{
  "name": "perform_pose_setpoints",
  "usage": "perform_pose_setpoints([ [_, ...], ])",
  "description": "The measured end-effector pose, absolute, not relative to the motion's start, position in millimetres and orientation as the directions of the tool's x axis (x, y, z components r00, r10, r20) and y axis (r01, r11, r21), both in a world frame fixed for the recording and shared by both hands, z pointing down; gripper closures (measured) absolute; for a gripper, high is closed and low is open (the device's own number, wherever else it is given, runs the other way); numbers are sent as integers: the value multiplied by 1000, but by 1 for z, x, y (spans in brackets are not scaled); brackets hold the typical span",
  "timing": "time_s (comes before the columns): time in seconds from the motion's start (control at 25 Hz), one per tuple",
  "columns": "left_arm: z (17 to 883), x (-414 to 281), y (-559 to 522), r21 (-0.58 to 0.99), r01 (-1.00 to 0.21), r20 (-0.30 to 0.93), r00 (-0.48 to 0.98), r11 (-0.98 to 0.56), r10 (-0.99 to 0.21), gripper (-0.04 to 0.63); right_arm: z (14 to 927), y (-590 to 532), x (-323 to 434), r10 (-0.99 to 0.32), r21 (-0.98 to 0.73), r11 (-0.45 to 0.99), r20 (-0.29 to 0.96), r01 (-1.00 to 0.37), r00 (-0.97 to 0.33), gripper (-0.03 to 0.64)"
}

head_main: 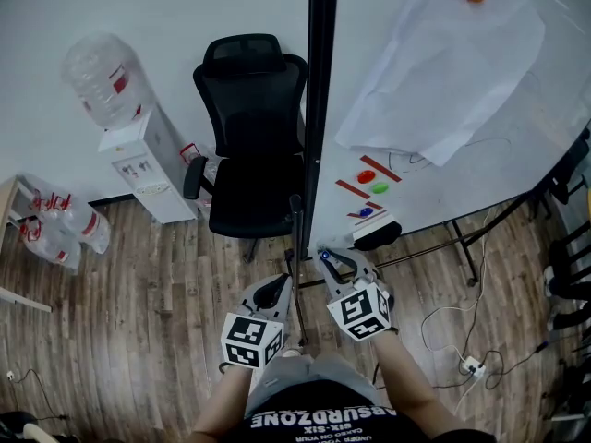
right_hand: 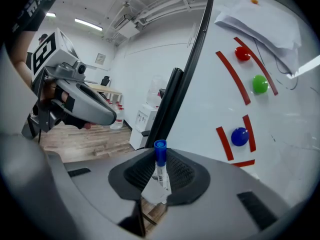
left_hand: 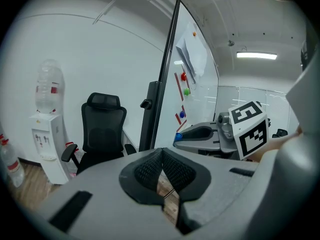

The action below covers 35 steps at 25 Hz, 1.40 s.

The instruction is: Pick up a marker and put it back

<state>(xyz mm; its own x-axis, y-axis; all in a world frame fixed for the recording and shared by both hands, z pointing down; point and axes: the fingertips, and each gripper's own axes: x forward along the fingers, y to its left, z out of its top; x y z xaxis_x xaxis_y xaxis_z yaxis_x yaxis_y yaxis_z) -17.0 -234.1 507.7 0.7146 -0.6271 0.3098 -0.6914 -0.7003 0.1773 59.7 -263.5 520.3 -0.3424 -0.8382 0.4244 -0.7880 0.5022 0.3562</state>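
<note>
A white marker with a blue cap (right_hand: pixel 160 168) stands upright between the pads of my right gripper (right_hand: pixel 159 176), which is shut on it. In the head view the right gripper (head_main: pixel 327 253) is just below the whiteboard's (head_main: pixel 462 169) lower edge, and the marker's blue cap (head_main: pixel 325 256) shows at its tips. My left gripper (left_hand: pixel 162 158) is shut with nothing in it, its pads touching. It hangs beside the right one, at the left (head_main: pixel 287 280). From the left gripper view the right gripper (left_hand: pixel 199 134) shows with the blue cap (left_hand: pixel 178 135) at its tip.
Red (head_main: pixel 367 175), green (head_main: pixel 379 188) and blue (head_main: pixel 367 211) magnets and red strips sit on the whiteboard, with an eraser (head_main: pixel 377 233) near its lower edge. A black office chair (head_main: pixel 249 146) and a water dispenser (head_main: pixel 138 160) stand to the left. Cables lie on the floor at the right.
</note>
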Motion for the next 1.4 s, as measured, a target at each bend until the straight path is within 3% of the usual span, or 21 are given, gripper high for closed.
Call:
perform_pose_setpoints([
  [1.4,480,16,-171,166,-740,295,668,-652,-683,588,386,-193,79,-842,267,539,133,-799,-524,555],
])
